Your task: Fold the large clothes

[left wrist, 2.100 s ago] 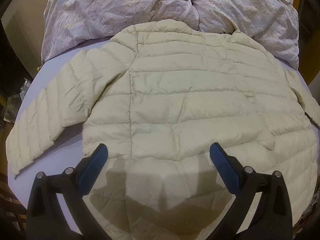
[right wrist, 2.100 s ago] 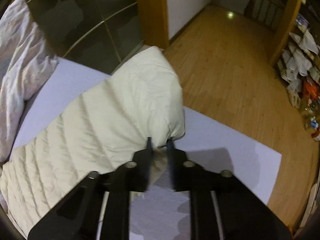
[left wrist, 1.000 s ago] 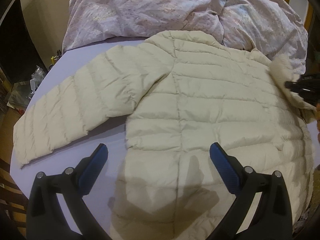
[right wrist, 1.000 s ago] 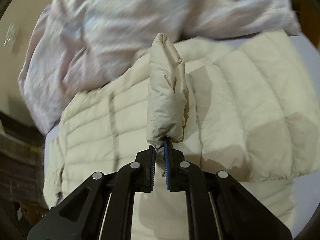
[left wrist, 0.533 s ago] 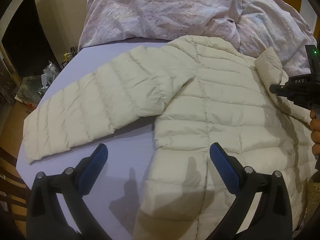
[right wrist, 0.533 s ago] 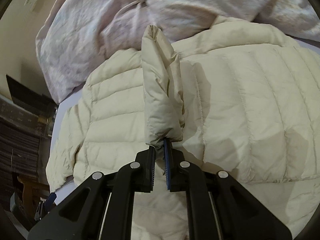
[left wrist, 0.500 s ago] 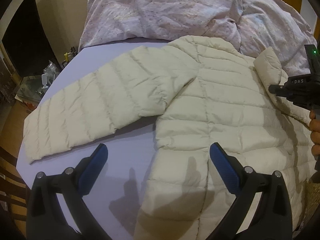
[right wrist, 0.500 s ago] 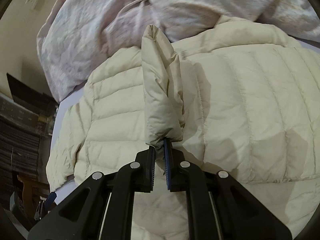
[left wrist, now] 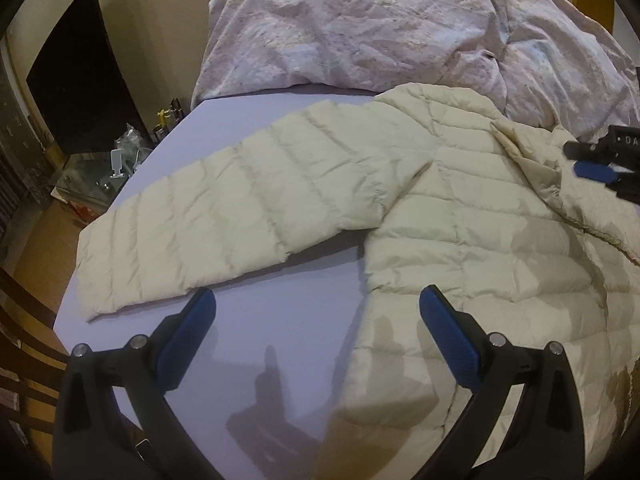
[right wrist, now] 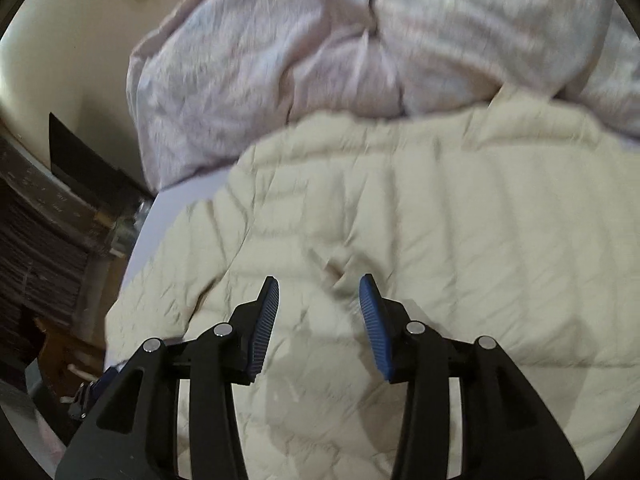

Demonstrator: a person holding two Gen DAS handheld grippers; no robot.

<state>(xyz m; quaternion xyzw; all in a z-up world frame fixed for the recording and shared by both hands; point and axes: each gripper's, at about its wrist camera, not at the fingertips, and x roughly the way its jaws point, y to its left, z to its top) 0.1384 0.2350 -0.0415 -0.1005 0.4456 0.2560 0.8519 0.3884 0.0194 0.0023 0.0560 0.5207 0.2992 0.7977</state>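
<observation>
Left gripper low and level, jaws spread wide, holding nothing, right gripper jaws parted, empty, tilted downward

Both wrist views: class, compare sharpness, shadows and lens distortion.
Left wrist view: sharp; the left claw casts a shadow on the lilac sheet; fisheye bends the edges. Right wrist view: motion-blurred quilt and cream jacket; the right claw stays crisp.

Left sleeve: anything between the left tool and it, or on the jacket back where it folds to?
Nothing visible. Only bare bed sheet lies between the open left tool and the left sleeve. The jacket back carries only the folded right sleeve.
</observation>
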